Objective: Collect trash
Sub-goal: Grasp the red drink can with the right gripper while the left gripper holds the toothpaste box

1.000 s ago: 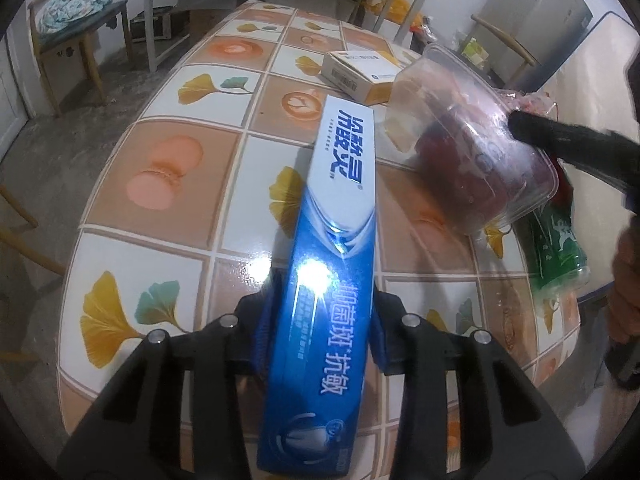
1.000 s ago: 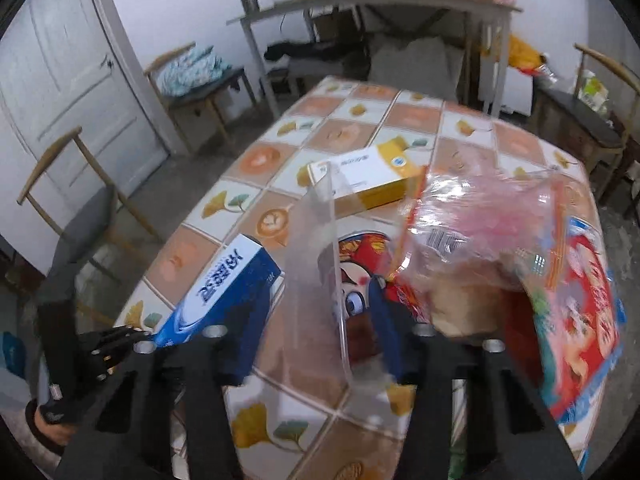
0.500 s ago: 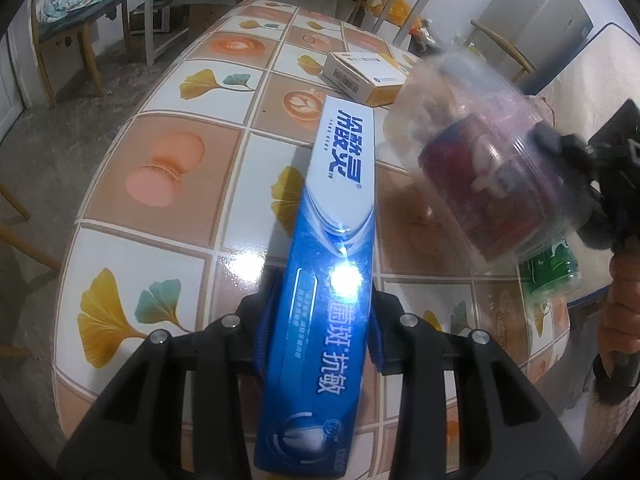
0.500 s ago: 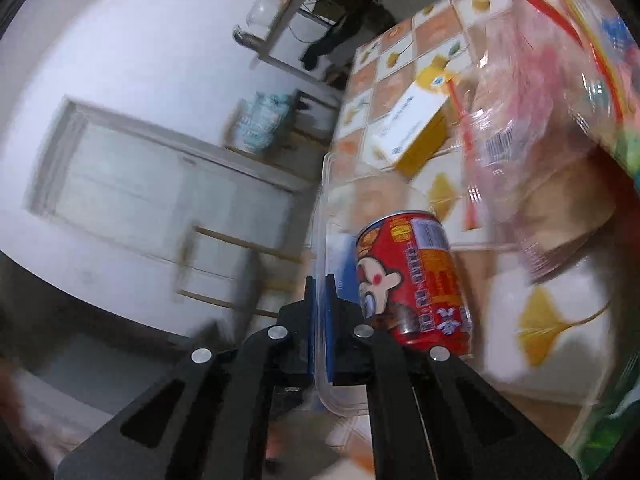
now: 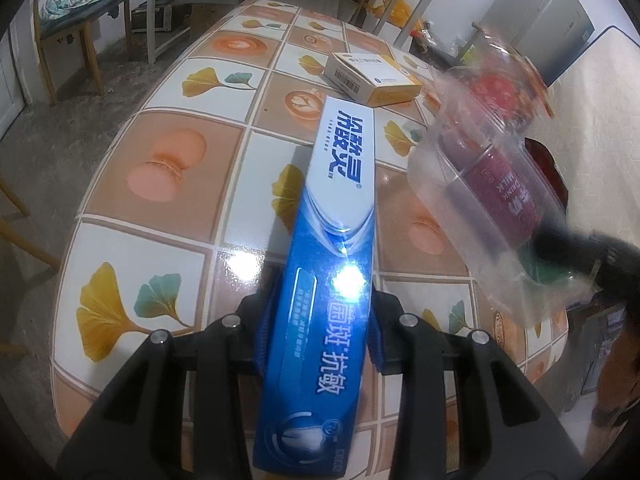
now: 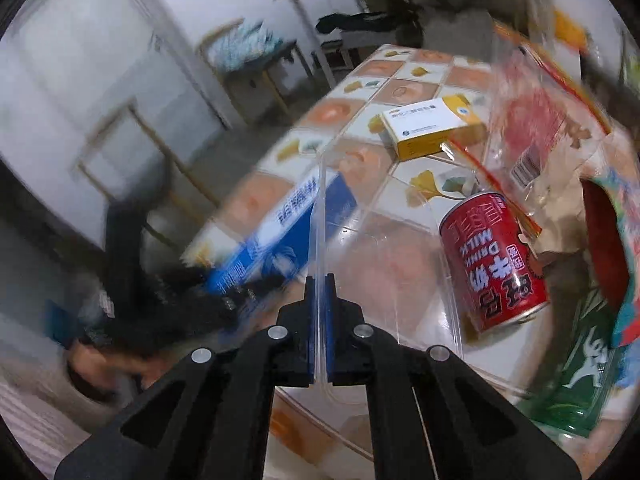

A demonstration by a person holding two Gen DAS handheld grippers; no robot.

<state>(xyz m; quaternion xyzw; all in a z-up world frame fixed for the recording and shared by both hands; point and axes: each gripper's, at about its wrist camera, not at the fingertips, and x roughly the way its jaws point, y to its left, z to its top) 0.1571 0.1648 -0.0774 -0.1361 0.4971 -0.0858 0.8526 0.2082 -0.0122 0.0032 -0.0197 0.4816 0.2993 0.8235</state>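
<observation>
My left gripper [image 5: 318,320] is shut on a long blue toothpaste box [image 5: 332,248] and holds it over the tiled table [image 5: 168,168]. My right gripper [image 6: 319,320] is shut on the rim of a clear plastic container [image 6: 400,248] with a red milk drink can [image 6: 494,260] inside. In the left wrist view the container [image 5: 480,184] hangs tilted at the right, above the table, close to the far half of the box. The toothpaste box [image 6: 280,236] shows blurred behind the container wall in the right wrist view.
A white and yellow carton [image 5: 370,78] lies further back on the table. Clear and red snack wrappers [image 6: 540,128] and a green bottle [image 6: 576,368] lie at the right. Wooden chairs [image 5: 76,12] and a metal table stand beyond.
The right gripper shut on the container's rim and lifted and tilted it with the can inside. It now sits lower and nearer the box. The left gripper has barely moved.
</observation>
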